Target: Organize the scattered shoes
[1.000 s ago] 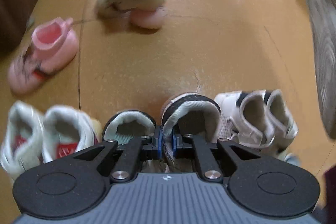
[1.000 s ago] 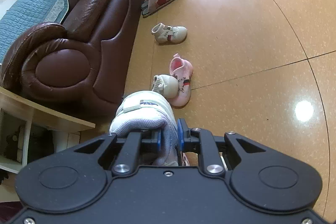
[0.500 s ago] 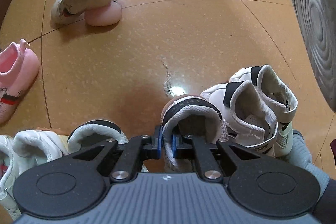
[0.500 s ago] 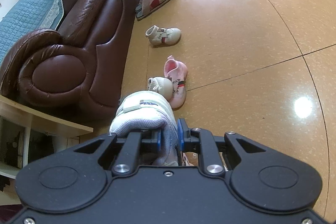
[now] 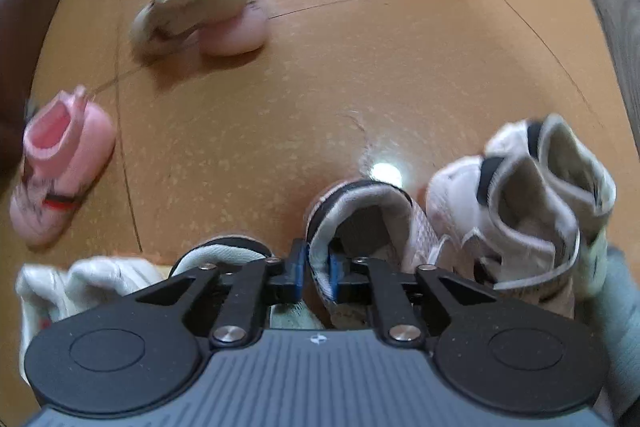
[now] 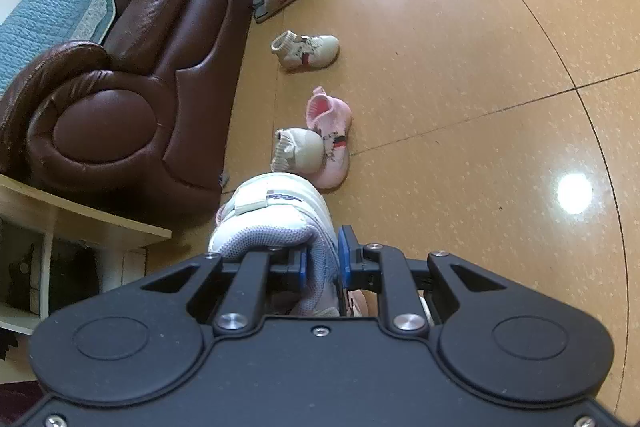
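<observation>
No brand or label reads clearly for us: the small tab on the pale grey sneaker (image 6: pixel 276 223) carries dark lettering too blurred to make out, and the markings on the other shoes are smeared.

Our left gripper (image 5: pixel 318 265) straddles the heel collar of a pink-and-white sneaker (image 5: pixel 360 219) standing on the tan floor (image 5: pixel 360 67). Its jaws have just been opening; the collar sits between them, and a sliver of space shows at the pads, so they no longer pinch it as they did half a second ago. To its right stands a white strap sneaker pair (image 5: pixel 528 195), touching it; to its left another dark-collared sneaker (image 5: pixel 224 251), then a white pair (image 5: pixel 80 279).

Our right gripper (image 6: pixel 322 263) stays clamped on the grey sneaker's mesh collar, unchanged from a second ago.

Farther out, a pink sock shoe (image 6: pixel 330 139) lies against a beige sock shoe (image 6: pixel 298 149), a second beige one (image 6: pixel 306 51) lies near the brown leather sofa (image 6: pixel 132 67), and another pink one (image 5: pixel 60 167) lies near the floor's left edge in the left wrist view.
</observation>
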{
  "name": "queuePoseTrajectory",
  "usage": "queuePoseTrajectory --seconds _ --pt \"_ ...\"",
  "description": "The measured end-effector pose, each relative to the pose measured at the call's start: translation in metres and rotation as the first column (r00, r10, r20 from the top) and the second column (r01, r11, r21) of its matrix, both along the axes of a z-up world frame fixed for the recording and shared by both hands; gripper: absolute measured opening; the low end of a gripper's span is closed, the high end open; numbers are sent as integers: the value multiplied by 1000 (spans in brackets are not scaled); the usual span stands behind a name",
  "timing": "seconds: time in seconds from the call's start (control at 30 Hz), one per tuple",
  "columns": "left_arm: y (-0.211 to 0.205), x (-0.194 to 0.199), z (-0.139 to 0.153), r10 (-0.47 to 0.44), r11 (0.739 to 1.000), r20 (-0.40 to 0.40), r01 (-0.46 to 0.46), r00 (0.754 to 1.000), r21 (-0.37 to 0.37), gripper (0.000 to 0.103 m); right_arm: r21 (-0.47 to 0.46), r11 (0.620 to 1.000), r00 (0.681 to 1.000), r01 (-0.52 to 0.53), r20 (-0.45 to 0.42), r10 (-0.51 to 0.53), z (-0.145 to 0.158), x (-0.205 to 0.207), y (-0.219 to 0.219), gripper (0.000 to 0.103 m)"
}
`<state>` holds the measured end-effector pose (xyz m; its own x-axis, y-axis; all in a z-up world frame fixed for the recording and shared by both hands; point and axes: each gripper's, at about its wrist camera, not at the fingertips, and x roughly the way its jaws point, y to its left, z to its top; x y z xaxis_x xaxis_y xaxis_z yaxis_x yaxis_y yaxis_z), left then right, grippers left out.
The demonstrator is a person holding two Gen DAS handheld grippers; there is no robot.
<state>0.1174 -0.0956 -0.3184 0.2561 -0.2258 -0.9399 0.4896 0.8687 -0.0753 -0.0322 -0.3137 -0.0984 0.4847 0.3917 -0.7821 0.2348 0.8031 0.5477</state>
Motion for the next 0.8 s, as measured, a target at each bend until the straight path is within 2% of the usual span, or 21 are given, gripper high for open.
queuePoseTrajectory --seconds 0.1,0.13,0.27,0.43,0.63,0.8 --pt "10 2 12 58 993 -24 -60 998 -102 51 -6 1000 1000 4 -17 -4 -4 -2 0 16" --pt "12 1 15 70 989 -26 -72 997 -125 56 -8 1000 1000 4 -22 -4 -5 -3 0 16" --pt "24 -3 32 141 974 -20 -142 990 -176 59 -16 1000 999 1 -37 -1 -7 -5 5 16" --pt "55 -11 67 273 929 -11 -266 962 -257 59 -24 1000 998 -16 -61 14 -7 -13 12 16" --pt "93 -27 104 368 900 39 -346 929 -265 59 8 999 994 -48 -96 49 -16 -31 33 16" --pt "128 -49 116 442 876 55 -418 895 -240 59 47 997 989 -68 -125 74 -27 -49 60 16"
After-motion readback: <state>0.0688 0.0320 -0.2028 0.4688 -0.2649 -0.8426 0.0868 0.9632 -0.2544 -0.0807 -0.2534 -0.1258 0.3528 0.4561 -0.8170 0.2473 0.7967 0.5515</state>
